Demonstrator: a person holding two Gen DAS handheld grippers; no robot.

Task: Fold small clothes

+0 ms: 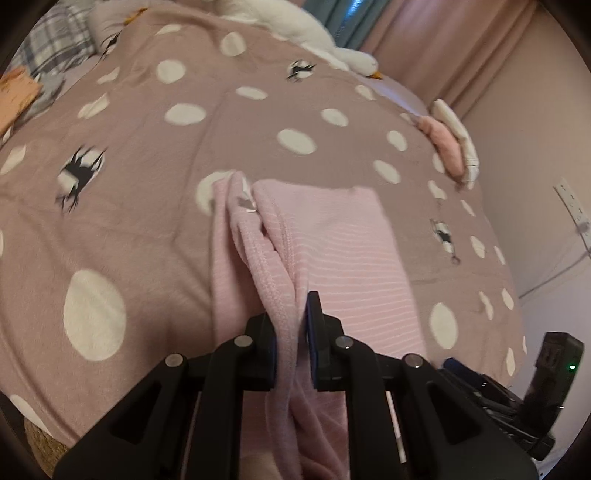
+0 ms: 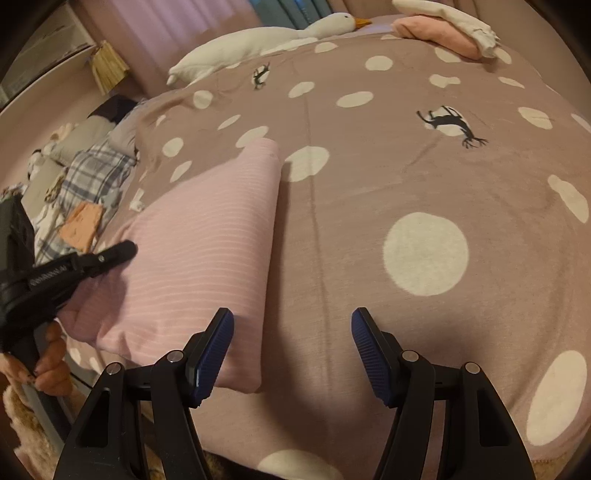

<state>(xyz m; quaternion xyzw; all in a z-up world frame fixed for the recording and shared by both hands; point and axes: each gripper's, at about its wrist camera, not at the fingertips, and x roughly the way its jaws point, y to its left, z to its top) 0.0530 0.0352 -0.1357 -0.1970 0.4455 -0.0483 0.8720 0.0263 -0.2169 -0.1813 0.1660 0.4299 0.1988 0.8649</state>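
Left tongs point(image 1: 291, 332) pinched one pink striped garment's point(image 1: 347, 243) hem; right tongs point(image 2: 291, 350) stood spread, empty. Two folded clothes point(image 2: 443, 33) and one goose toy point(image 2: 258, 40) lay on the bed point(image 2: 406, 166).

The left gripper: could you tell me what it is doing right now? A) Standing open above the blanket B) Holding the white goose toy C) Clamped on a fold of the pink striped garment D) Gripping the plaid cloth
C: in the left wrist view the left gripper has its jaws pinched on a gathered fold of the pink striped garment.
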